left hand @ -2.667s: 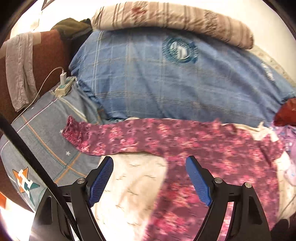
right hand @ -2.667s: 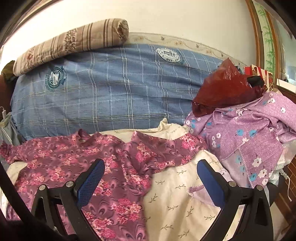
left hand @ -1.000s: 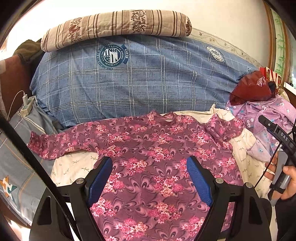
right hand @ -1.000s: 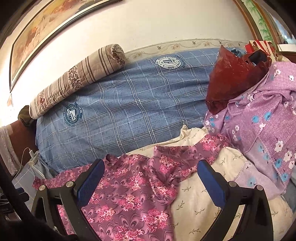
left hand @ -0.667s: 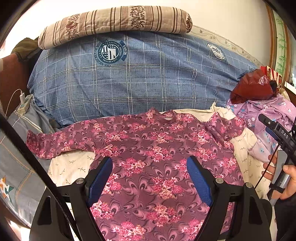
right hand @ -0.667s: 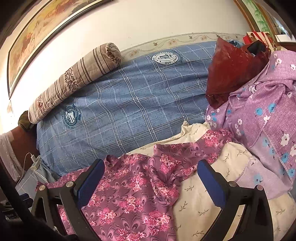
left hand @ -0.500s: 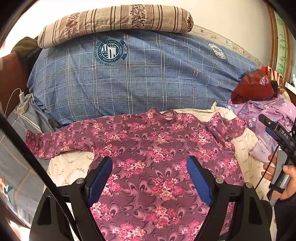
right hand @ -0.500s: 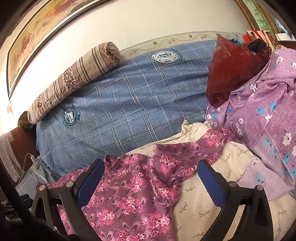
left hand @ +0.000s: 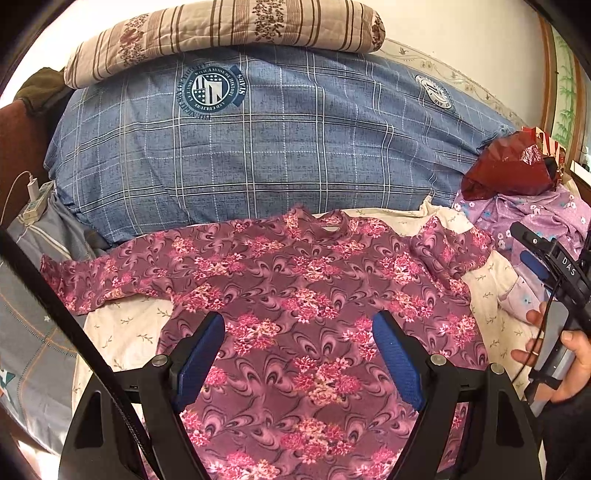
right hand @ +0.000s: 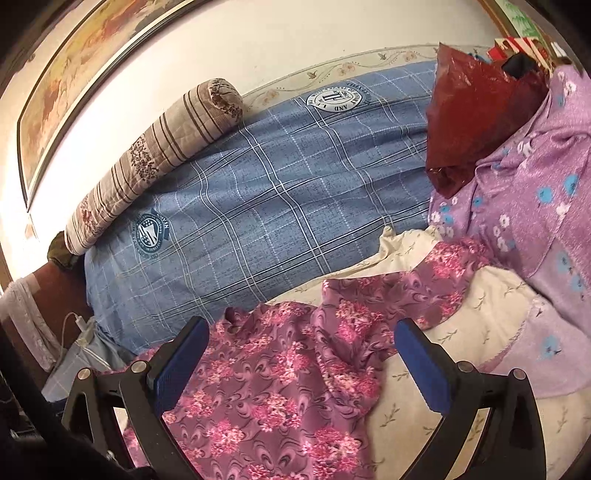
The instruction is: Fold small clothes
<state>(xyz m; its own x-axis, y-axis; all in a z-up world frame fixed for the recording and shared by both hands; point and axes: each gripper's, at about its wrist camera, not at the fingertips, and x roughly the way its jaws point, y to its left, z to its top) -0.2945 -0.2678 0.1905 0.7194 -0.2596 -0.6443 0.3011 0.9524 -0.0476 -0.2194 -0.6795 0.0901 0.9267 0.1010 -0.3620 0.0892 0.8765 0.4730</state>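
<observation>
Pink floral shirt spread flat on the cream sheet, in front of the big blue checked quilt.

Its one sleeve stretches out straight, the other lies crumpled near purple flowered cloth. Left gripper and right gripper hover above the shirt, jaws spread wide, holding nothing.

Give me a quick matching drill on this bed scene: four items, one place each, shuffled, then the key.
Items
1. floral top
2. striped bolster
3. dark red bag
4. white charger

Places
A. on top of the blue checked quilt
B. far left, plugged into a power strip
C. spread flat on the cream sheet, under the open left gripper
D. on the lilac flowered cloth, far right

Pairs: 1-C, 2-A, 3-D, 4-B
</observation>
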